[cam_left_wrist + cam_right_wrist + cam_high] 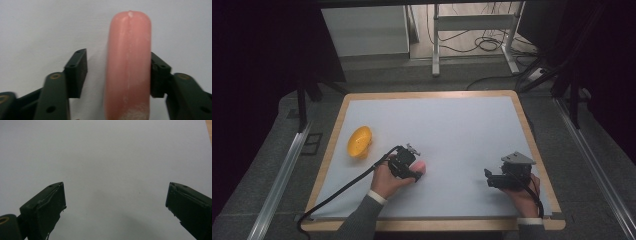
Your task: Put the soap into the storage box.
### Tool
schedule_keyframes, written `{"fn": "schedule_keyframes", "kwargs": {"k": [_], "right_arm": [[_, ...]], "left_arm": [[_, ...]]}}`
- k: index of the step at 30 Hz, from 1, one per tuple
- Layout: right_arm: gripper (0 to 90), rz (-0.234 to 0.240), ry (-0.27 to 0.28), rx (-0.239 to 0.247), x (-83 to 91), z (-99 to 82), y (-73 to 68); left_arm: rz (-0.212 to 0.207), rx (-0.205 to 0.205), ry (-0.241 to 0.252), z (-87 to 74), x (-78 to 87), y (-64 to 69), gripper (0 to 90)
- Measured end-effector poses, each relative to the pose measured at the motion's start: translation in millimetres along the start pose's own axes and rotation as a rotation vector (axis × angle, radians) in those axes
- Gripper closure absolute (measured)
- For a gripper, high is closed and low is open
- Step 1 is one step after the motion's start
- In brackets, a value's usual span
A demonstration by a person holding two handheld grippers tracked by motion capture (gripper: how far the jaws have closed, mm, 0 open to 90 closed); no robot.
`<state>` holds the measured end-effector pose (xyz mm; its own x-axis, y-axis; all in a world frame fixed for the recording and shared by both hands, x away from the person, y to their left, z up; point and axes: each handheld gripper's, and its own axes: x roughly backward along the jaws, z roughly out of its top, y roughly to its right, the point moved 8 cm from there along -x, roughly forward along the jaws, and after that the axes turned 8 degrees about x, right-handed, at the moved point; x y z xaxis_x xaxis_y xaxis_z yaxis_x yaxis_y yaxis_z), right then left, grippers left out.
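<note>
A pink sausage point(421, 167) lies on the white mat point(452, 130), left of the middle and near the front. My left gripper point(415, 168) is down over it, held from the lower left. In the left gripper view the sausage point(128, 62) runs lengthwise between the jaws of that gripper point(118, 56). One pad point(157, 72) touches its side, and the other pad point(77, 72) stands off with a strip of mat showing between. My right gripper point(488, 179) rests at the front right, jaws pointing left. In its own view the right gripper point(116, 185) is open wide over bare mat.
A yellow bowl point(360, 142) lies tipped on its side near the mat's left edge. The mat sits on a wooden board point(332, 150) with a raised rim. A black cable point(342, 190) trails from the left gripper toward the front left corner.
</note>
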<state>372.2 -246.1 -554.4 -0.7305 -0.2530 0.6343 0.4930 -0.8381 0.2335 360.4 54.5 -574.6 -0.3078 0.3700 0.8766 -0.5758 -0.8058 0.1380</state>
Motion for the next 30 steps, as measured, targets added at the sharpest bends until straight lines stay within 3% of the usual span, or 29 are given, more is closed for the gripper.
{"fn": "schedule_keyframes", "kwargs": {"k": [4,30], "right_arm": [[2.4,-0.002,0.000,-0.001,0.1,-0.1,0.0],[2.4,-0.006,0.009,-0.002,1.9,1.0,1.2]], "left_arm": [[-0.009,0.002,0.012,0.6,0.8,1.3,59.7],[0.024,-0.025,0.080,1.9,14.9,0.1,60.0]]}}
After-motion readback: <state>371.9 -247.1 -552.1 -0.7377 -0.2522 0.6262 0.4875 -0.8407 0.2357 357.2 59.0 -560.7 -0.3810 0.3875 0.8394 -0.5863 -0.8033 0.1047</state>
